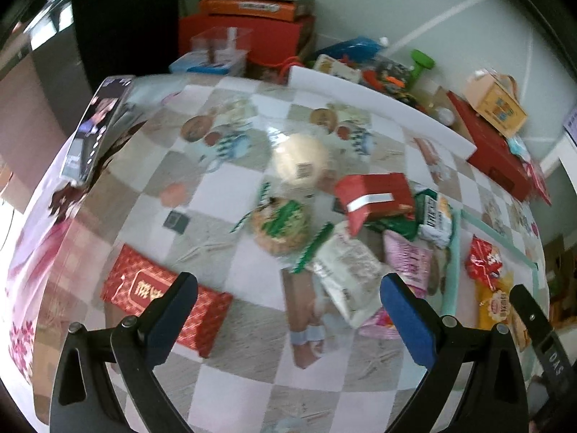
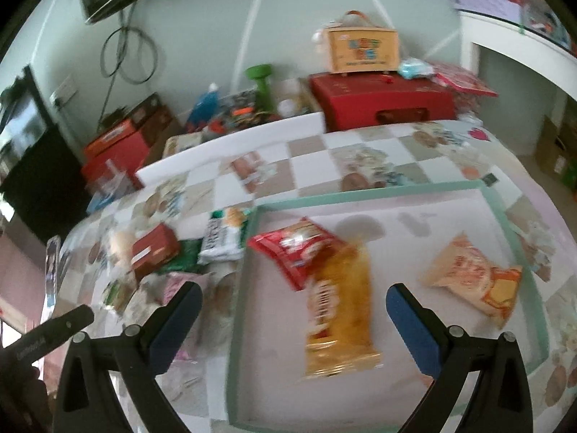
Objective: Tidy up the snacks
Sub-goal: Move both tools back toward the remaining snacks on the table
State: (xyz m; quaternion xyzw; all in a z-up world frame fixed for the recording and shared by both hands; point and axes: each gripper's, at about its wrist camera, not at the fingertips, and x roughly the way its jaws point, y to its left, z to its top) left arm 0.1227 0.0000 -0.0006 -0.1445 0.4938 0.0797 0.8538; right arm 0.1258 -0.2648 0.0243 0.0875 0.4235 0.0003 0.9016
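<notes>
The right tool (image 2: 294,319) is held spread and empty above the yellow packet (image 2: 339,310), which lies between its fingers inside the green-edged tray (image 2: 519,241). Three packets are counted there: yellow, red (image 2: 292,249) at 11 o'clock, orange (image 2: 472,278) at 2 o'clock. The left tool (image 1: 288,306) is likewise released over the checkered counter (image 1: 223,187), with the snack pile (image 1: 364,231) at 1 o'clock.

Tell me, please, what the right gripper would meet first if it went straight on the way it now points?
Most likely the yellow snack packet, which lies in the green-rimmed tray directly between the open jaws of the right gripper. Depth is hard to judge through the fisheye and blur.
</notes>
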